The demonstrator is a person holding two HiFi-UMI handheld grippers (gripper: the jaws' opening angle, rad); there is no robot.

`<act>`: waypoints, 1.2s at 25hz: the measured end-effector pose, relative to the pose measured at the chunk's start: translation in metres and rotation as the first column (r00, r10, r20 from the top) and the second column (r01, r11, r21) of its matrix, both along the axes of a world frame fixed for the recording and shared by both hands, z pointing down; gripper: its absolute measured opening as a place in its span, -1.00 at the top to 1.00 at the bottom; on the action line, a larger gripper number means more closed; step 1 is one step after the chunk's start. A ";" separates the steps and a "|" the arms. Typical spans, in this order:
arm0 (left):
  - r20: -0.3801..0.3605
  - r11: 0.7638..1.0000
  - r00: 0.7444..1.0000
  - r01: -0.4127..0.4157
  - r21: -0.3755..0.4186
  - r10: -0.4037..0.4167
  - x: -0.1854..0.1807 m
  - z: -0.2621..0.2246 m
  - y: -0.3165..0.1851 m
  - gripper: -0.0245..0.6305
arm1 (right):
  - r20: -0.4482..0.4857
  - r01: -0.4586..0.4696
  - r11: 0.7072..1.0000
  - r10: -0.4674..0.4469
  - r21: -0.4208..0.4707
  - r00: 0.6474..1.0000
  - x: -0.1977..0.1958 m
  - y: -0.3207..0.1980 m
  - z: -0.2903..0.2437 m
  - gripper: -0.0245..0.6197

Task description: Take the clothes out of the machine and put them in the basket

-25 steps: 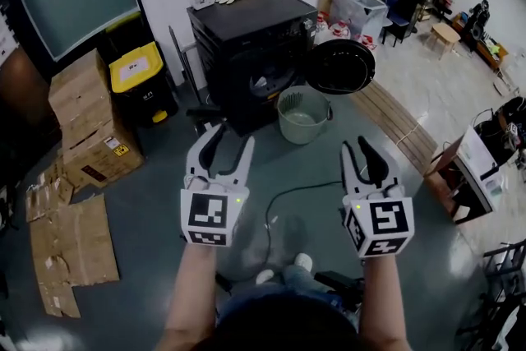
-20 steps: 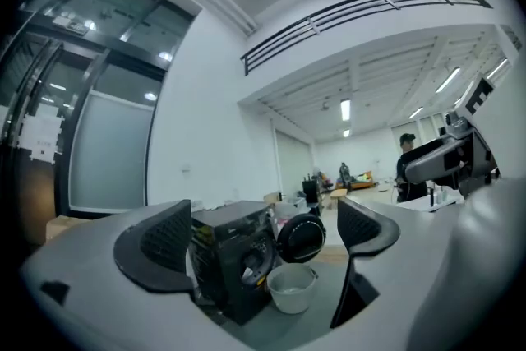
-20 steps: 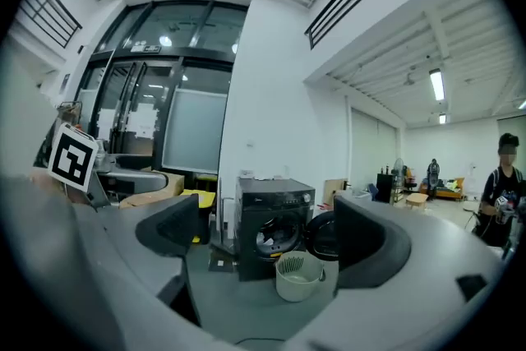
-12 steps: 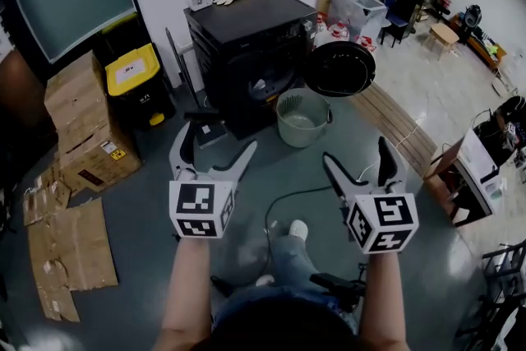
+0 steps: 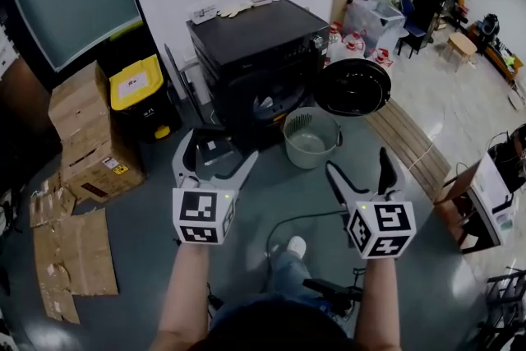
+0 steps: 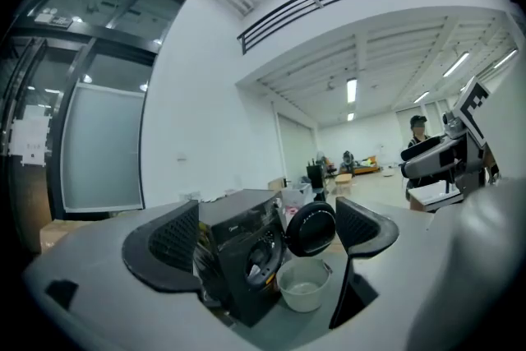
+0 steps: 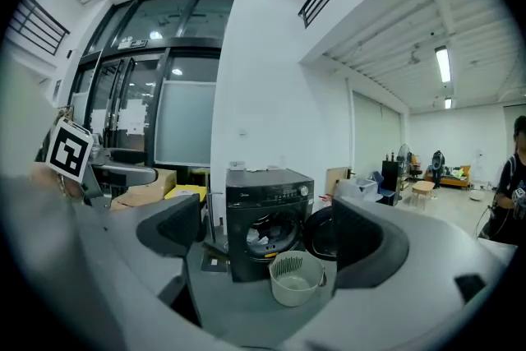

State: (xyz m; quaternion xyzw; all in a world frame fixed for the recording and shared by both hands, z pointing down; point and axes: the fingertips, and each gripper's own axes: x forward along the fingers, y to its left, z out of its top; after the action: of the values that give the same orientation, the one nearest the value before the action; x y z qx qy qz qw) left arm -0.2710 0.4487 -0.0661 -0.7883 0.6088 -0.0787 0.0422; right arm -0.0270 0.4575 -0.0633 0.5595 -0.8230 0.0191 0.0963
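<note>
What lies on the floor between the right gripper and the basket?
Only bare floor separates the right gripper from the basket; the head view shows this.

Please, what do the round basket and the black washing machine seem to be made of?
Pale green round basket: probably matte plastic; its wall has moulded slots. Black box-shaped washing machine: likely painted metal with a faint sheen; flat panels catch soft reflections.
</note>
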 end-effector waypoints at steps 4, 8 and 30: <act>-0.005 1.000 1.000 -0.008 -0.008 0.008 0.027 -0.002 -0.064 -0.66 | -0.012 0.001 1.000 -0.001 -0.012 1.000 0.024 -0.061 -0.001 -0.58; 0.016 0.999 0.999 -0.039 -0.018 0.039 0.060 0.000 -0.121 -0.66 | 0.001 -0.030 0.999 0.030 -0.035 1.000 0.054 -0.119 0.001 -0.58; 0.016 0.996 0.999 -0.033 -0.089 0.035 0.110 0.027 -0.231 -0.66 | 0.012 0.002 0.992 -0.001 -0.126 1.000 0.096 -0.214 0.029 -0.57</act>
State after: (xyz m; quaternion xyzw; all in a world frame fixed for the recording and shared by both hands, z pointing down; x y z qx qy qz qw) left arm -0.1607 0.2177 -0.0394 -0.7989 0.5908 -0.1116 0.0139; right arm 0.0692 0.2435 -0.0342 0.5515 -0.8211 0.0745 0.1265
